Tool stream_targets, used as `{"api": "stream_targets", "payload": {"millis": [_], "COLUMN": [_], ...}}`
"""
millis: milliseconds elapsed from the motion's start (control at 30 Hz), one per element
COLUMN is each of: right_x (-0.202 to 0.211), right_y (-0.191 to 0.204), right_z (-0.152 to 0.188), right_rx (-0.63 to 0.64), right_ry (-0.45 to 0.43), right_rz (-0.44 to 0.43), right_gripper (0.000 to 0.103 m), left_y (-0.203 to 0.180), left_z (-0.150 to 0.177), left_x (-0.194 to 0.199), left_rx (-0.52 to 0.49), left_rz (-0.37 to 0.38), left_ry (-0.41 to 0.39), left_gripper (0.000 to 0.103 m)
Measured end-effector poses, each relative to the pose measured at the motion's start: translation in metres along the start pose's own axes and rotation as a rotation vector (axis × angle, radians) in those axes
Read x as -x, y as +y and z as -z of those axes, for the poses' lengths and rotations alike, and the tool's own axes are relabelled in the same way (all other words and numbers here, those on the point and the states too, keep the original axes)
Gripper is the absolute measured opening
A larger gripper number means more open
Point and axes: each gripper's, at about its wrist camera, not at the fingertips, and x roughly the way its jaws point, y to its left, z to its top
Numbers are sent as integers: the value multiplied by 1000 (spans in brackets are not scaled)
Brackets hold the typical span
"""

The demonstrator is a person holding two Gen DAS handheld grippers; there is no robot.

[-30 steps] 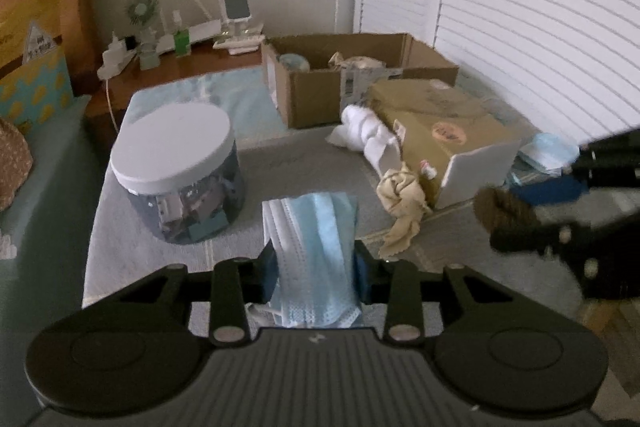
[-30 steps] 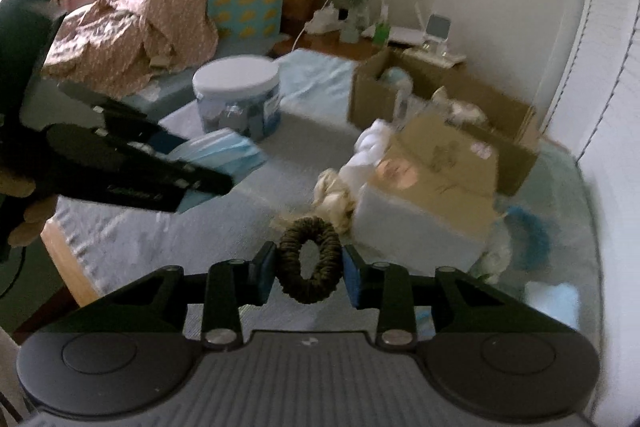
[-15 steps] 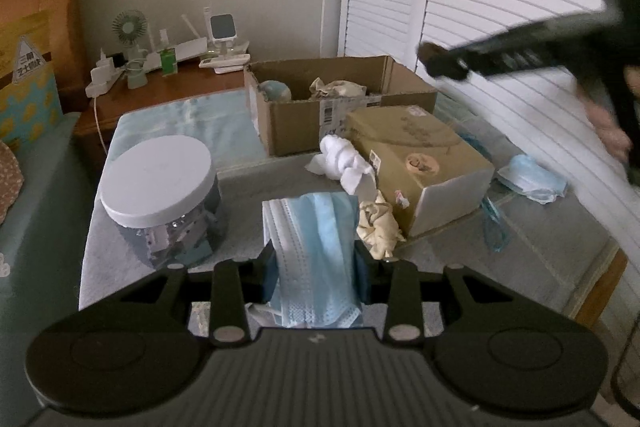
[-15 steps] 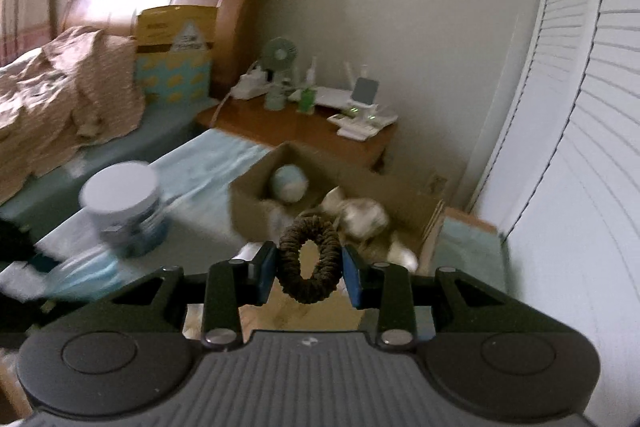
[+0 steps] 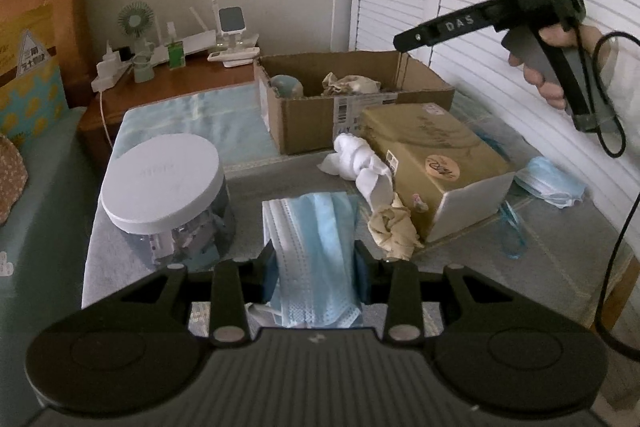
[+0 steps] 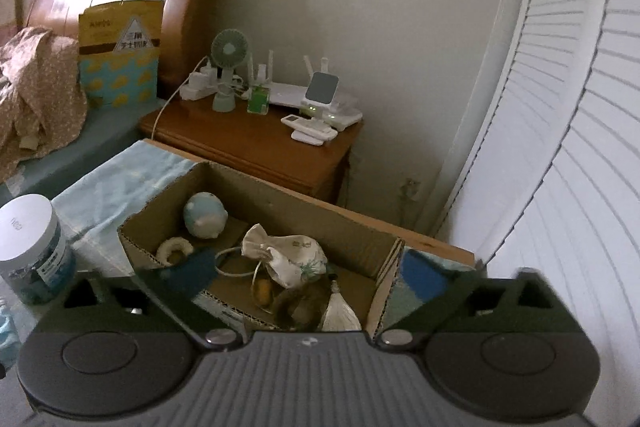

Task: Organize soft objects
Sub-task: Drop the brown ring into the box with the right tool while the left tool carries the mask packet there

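Note:
My left gripper (image 5: 314, 263) is shut on a stack of light blue face masks (image 5: 312, 227), held over the grey mat. My right gripper (image 6: 306, 271) hovers above the open cardboard box (image 6: 280, 195), its jaws opening wide and its pads touching nothing. Below them a blurred dark brown scrunchie (image 6: 294, 303) is inside the box, beside a cream drawstring pouch (image 6: 288, 259), a pale blue ball (image 6: 205, 215) and a cream ring (image 6: 174, 251). In the left wrist view the right gripper (image 5: 404, 41) is held by a hand over the box (image 5: 316, 119).
A white-lidded jar (image 5: 160, 183) stands left of the masks. A tan carton (image 5: 432, 163), a white sock (image 5: 360, 159) and a cream cloth (image 5: 394, 227) lie right of them. More masks (image 5: 548, 183) lie by the shutter doors. A cluttered nightstand (image 6: 256, 143) stands behind the box.
The right gripper swung from the mat up over the cardboard box, then opened and let go of the brown scrunchie. The left gripper kept still with the masks.

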Motion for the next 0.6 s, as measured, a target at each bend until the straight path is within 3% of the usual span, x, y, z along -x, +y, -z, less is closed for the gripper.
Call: {"api": "stream_targets", "payload": {"millis": [233, 600], "right_x": [11, 71], "right_y": [7, 26], "right_z": [17, 69], "right_rx": [-4, -152], "right_ry": [55, 101], "right_rz": [9, 34], "right_gripper": [103, 103], "left_y": [-4, -11], "left_z": [-10, -54], "left_x": [1, 1], "left_rx": [-44, -121], "left_rz": [32, 96], "left_ry": [-5, -33], "left_gripper": [36, 36]}}
